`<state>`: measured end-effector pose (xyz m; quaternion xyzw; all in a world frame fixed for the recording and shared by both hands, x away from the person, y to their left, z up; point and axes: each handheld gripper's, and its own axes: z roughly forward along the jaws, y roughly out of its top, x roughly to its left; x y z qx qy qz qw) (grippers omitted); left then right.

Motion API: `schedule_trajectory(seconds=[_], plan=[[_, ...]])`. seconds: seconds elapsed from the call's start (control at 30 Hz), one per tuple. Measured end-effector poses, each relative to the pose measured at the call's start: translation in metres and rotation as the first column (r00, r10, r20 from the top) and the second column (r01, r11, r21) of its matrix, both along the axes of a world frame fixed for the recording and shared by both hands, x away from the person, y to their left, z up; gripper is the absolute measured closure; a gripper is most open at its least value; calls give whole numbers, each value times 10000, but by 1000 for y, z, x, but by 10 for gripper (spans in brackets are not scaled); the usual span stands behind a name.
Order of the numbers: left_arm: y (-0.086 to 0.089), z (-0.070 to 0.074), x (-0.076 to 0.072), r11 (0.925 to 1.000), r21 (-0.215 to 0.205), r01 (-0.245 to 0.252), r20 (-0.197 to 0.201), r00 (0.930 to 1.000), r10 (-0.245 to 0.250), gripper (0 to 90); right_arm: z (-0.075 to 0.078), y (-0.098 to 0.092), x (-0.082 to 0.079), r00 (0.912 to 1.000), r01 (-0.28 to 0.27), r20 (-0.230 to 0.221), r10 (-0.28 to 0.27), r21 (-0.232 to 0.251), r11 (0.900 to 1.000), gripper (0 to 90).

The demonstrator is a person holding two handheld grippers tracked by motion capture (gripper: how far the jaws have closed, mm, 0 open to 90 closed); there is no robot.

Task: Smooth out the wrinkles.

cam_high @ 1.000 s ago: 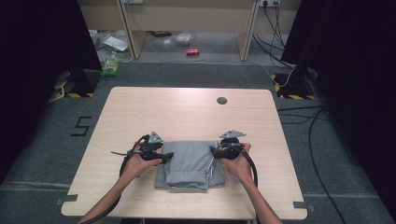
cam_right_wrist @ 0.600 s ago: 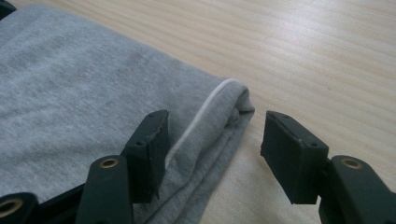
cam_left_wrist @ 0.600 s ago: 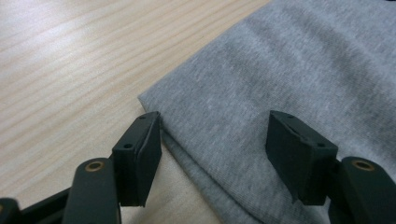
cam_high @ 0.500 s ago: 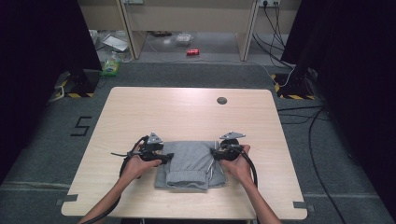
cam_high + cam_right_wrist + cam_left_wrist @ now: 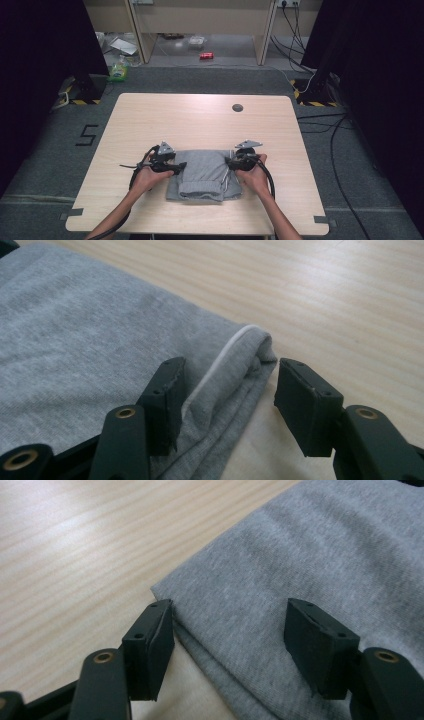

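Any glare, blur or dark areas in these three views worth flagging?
High view: both sides fall into black, table evenly lit. Left gripper view: sheen on the wood top left, grey garment softens with distance. Right gripper view: pale glare on wood at right, near tongs slightly soft.

High view: table (image 5: 200,125) evenly lit from above, pale wood bright, soft short shadows; surroundings fall to near-black at left and right edges — picture soft, low detail. Left gripper view: diffuse glare patch on wood toward upper left corner; grey cloth (image 5: 310,565) weave sharp mid-frame, far part blurred, near jaws slightly soft. Right gripper view: wood bright at upper right, cloth folds shaded below — far edge out of focus.
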<state>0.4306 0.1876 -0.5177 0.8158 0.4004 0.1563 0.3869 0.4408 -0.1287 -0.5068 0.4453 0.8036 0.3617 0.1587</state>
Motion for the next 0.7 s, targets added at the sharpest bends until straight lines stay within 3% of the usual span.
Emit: schedule_trajectory(seconds=[0.17, 0.37, 0.7], plan=[[-1, -2, 17, 9995, -121, -306, 142, 9994, 307, 364, -1, -1, 17, 9998, 213, 56, -214, 125, 9997, 466], [-2, 0, 36, 9991, -31, -429, 32, 9991, 429, 364, -2, -3, 42, 9985, 524, -196, -517, 397, 9978, 457], [-2, 0, 57, 9970, -27, -774, 25, 9970, 774, 364, -1, -2, 61, 9959, 874, -259, -865, 349, 9956, 443]])
